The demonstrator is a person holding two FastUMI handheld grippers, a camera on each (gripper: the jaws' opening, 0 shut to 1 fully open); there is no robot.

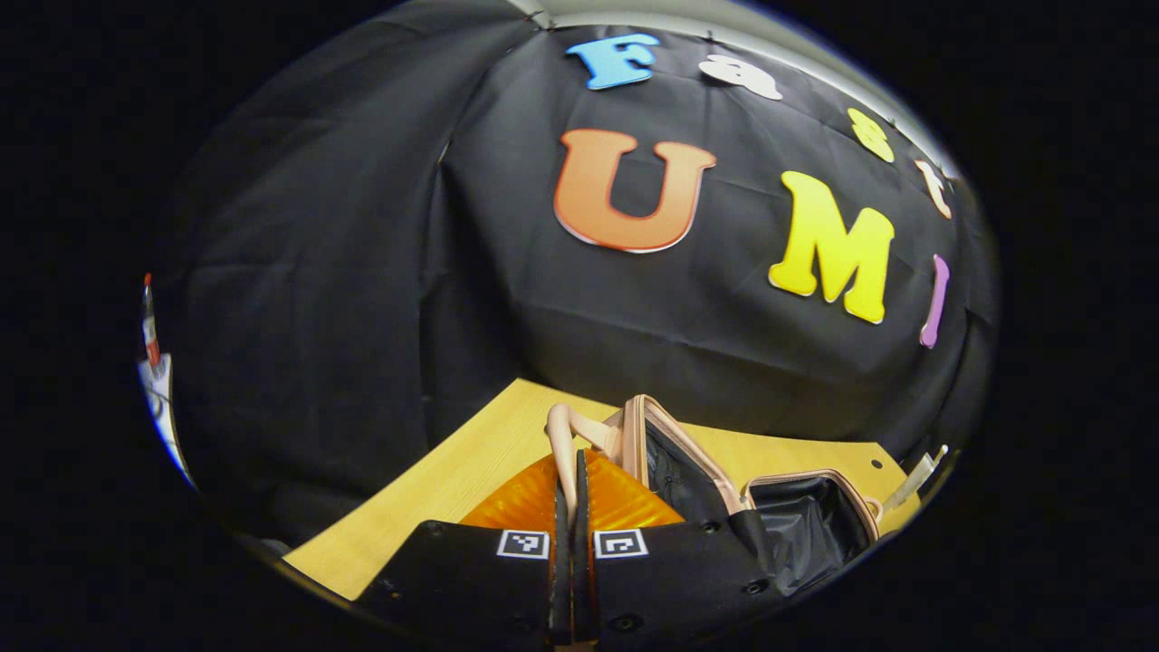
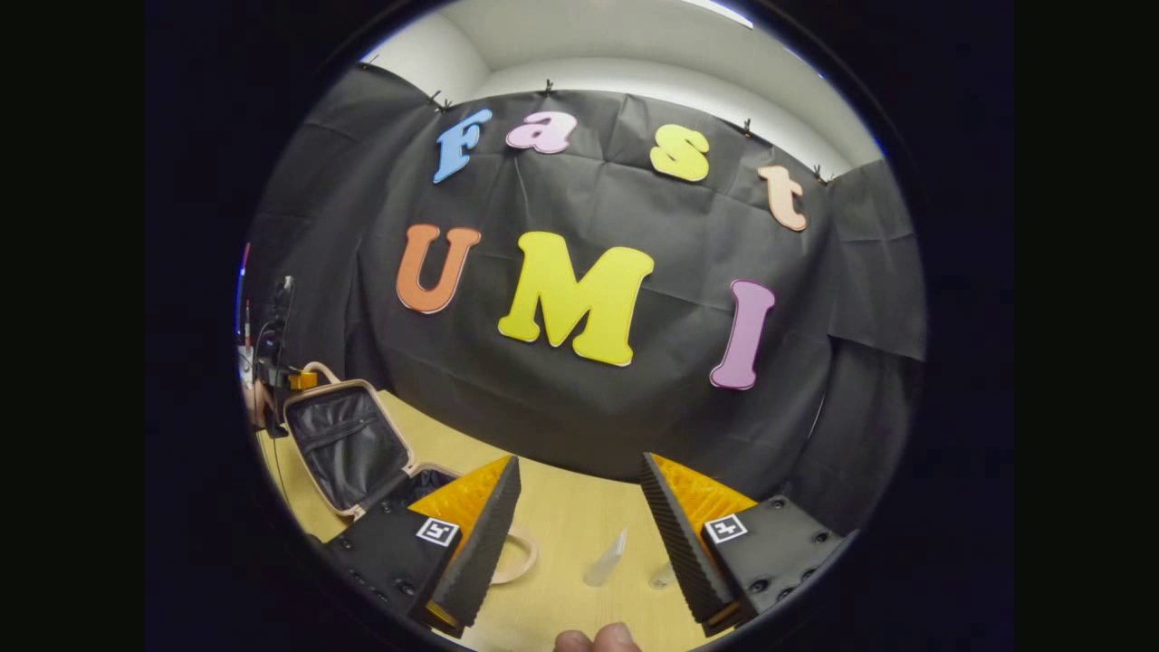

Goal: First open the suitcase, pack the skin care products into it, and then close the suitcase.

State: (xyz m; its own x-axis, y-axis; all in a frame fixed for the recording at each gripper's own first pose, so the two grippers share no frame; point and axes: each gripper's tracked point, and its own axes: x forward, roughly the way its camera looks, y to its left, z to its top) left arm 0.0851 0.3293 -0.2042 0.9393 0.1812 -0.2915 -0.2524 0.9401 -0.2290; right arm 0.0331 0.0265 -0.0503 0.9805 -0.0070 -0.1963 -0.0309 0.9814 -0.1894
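Note:
The beige suitcase lies open on the wooden table (image 2: 561,507), its lid (image 1: 675,457) upright with black lining (image 2: 349,444). In the left gripper view its base (image 1: 810,516) lies to the right. My left gripper (image 1: 570,507) is shut on the lid's beige handle (image 1: 563,435), which runs down between the orange fingers. From the right gripper view that gripper (image 2: 281,371) appears at the lid's top edge. My right gripper (image 2: 584,534) hangs open above the table. Below its gap lies a clear skin care tube (image 2: 605,560), and a second clear product (image 2: 661,575) sits beside the right finger.
A beige handle loop (image 2: 523,554) of the suitcase base rests on the table near my right gripper's left finger. A pale tube (image 1: 916,475) lies beyond the base near the table's far edge (image 1: 815,444). A fingertip (image 2: 598,639) of the holding hand shows at the bottom.

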